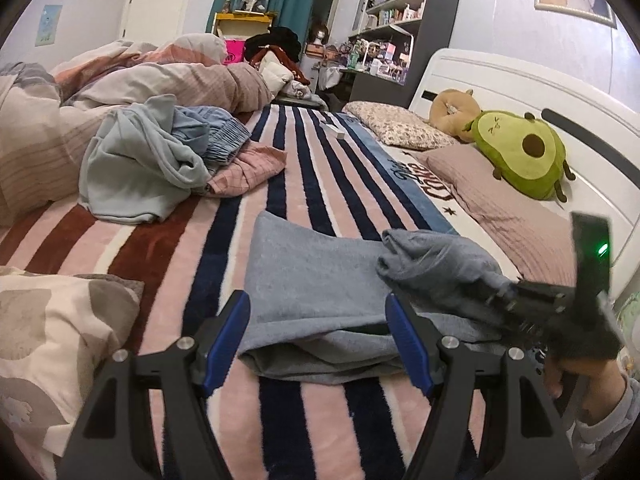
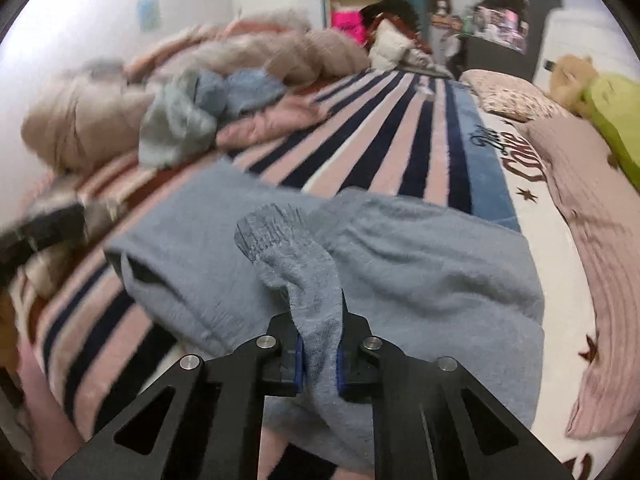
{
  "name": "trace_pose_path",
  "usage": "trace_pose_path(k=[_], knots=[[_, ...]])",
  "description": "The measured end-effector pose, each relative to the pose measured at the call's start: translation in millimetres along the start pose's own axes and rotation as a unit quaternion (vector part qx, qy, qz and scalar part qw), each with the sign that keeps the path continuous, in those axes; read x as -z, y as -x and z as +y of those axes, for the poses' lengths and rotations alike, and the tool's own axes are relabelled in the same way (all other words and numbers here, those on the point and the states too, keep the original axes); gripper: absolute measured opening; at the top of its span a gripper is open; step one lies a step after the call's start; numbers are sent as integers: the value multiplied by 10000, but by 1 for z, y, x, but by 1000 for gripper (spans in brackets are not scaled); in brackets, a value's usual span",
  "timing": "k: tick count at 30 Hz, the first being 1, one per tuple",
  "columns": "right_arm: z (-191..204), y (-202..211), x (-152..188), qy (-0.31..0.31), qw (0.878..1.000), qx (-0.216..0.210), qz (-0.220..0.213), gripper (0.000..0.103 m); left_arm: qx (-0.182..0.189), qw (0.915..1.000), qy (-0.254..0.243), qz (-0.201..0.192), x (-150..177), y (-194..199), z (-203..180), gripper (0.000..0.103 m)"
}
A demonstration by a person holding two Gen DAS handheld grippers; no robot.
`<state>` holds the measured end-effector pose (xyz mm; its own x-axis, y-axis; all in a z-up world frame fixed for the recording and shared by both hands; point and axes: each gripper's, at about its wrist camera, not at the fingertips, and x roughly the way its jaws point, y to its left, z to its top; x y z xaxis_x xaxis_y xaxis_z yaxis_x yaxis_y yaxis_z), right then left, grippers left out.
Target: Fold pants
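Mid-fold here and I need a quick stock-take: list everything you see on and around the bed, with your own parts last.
pants: one, grey-blue, near end of the bed, part folded
blanket: one, pink, navy and white stripes, under the pants
clothes pile: one heap, pale blue and pink, left on the blanket
duvet: one, beige and pink, bunched far left
pillows: two, mauve and floral, by the headboard
avocado toy: one, green, on the mauve pillow
shelves: one unit, dark, far wall
left gripper: jaws open, straddling the pants' near edge
right gripper: jaws shut on a pants cuff
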<state>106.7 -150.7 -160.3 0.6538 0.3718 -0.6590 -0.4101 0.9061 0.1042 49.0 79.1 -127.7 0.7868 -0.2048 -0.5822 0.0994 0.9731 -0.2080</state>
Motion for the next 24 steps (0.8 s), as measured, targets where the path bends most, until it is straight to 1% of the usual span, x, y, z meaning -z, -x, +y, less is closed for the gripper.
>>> trace_pose_path(k=[2,4,6,8,10,12,13,15,16,18,20,21,22,24], knots=[[-17,18,-2,-345,9989,29,-316,4,49,9999,-71,64,-1,-4,-9,66],[-33,36,-3,-586,9969,-38,-533,4,198,9996,-114,147,-3,-10,-18,66],[-39,45,-2,-642,9961,-178,-582,4,496,9984,-129,217,-9,-15,-29,66],[-41,48,1,-655,9956,-395,-533,4,788,9964,-113,289,-17,-20,-40,66],[-39,45,5,-616,9957,-514,-460,4,1049,9936,-126,406,-25,-28,-51,66],[-37,43,12,-588,9956,-582,-434,4,1234,9908,-158,525,-28,-34,-60,66],[-36,42,16,-537,9958,-620,-418,4,1410,9880,-91,629,-30,-40,-64,66],[-29,36,26,-313,9966,-719,-265,4,1537,9846,68,831,-29,-50,-67,66],[-24,31,33,-161,9967,-788,-131,7,1543,9836,102,932,-28,-56,-69,66],[-19,28,42,24,9965,-830,-10,12,1538,9820,73,1095,-24,-67,-76,66],[-16,31,52,173,9960,-873,19,26,1614,9792,151,1221,-21,-74,-80,66],[-17,35,55,167,9954,-938,-27,37,1692,9768,241,1294,-20,-78,-80,66],[-22,42,57,119,9948,-1007,-96,41,1743,9750,316,1341,-19,-81,-80,66],[-33,57,59,-32,9935,-1111,-229,42,1742,9736,399,1420,-19,-88,-82,66]])
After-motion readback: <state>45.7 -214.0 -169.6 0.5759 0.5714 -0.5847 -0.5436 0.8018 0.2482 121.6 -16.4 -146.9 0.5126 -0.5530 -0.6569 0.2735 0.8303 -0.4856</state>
